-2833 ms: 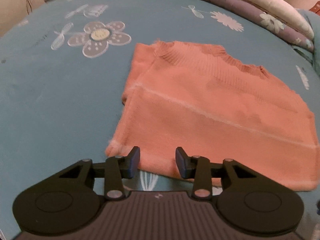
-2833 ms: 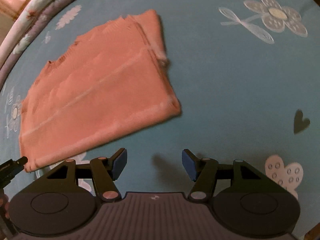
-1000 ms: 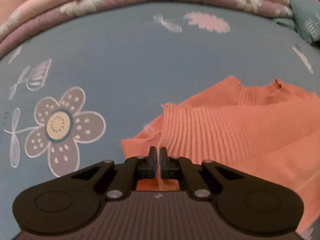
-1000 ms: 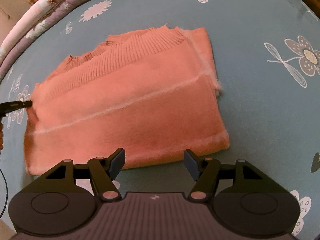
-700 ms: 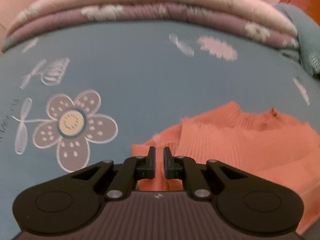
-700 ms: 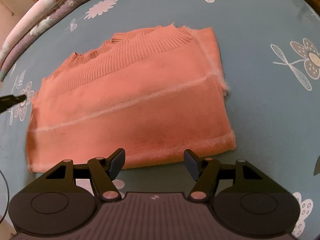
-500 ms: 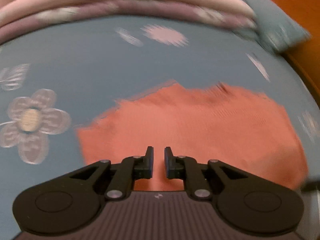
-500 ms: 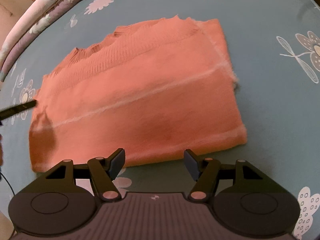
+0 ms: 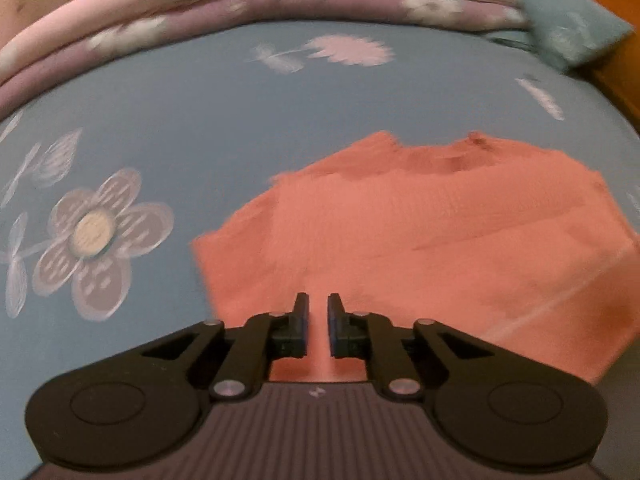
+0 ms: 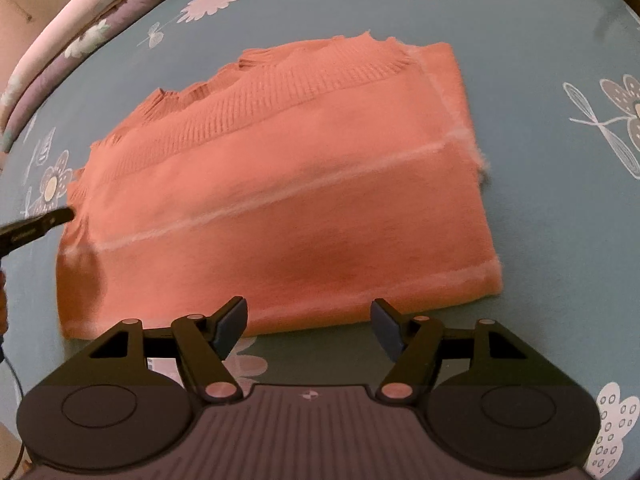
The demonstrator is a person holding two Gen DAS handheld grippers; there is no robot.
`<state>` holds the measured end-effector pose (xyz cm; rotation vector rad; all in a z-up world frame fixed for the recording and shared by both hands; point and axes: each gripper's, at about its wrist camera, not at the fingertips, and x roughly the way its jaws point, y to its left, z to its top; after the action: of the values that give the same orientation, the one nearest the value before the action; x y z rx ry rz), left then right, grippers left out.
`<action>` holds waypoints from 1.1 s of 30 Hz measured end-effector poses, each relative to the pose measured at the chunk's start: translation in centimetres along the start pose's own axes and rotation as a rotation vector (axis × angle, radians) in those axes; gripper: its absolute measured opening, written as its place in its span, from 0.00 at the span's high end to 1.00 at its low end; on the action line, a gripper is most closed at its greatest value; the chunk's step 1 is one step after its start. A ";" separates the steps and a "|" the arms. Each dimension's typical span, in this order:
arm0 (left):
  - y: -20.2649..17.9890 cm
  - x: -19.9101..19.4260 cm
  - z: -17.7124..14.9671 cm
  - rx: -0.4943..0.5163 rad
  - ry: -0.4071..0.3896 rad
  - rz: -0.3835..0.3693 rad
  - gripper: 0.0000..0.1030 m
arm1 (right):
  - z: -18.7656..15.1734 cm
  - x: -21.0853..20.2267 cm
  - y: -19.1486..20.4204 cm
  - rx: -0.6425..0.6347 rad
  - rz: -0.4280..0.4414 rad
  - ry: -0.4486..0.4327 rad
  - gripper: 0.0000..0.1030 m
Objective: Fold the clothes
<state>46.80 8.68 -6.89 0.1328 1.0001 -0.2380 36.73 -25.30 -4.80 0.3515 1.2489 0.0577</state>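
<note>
The orange sweater [image 10: 276, 200] is lying folded flat on the blue floral bedsheet [image 10: 540, 32], ribbed hem toward 11 o'clock in the right wrist view. The left gripper [image 9: 318, 312] is hovering over the sweater's 9 o'clock edge, jaws a narrow slit apart, nothing pinched between them. The right gripper [image 10: 308, 320] is sitting at the 6 o'clock edge with its jaws opening wide, gripping nothing; only cloth edge and sheet show in the gap. Judgement: for a clean next fold, both should be pinching matching corners on one edge through all layers, then lifting together and laying edge onto edge, avoiding dragging the stack.
</note>
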 end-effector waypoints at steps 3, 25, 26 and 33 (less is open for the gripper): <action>0.4 1.7 -0.1 0.009 0.014 0.076 0.86 | 0.1 -0.1 0.4 -0.023 -0.001 -0.004 0.29; -4.9 1.6 1.2 -0.104 0.084 -0.124 0.72 | 8.6 5.2 4.6 -0.238 0.006 -0.160 0.25; -4.3 1.5 0.9 -0.117 0.093 -0.112 0.72 | 8.8 5.3 4.3 -0.235 0.003 -0.159 0.24; -0.1 0.3 -1.1 -0.180 0.123 0.001 0.72 | 8.7 6.7 -0.5 -0.144 -0.142 -0.120 0.13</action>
<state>46.08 8.80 -7.76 -0.0165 1.1386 -0.1386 46.94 -26.21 -8.75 0.1386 1.1410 0.0049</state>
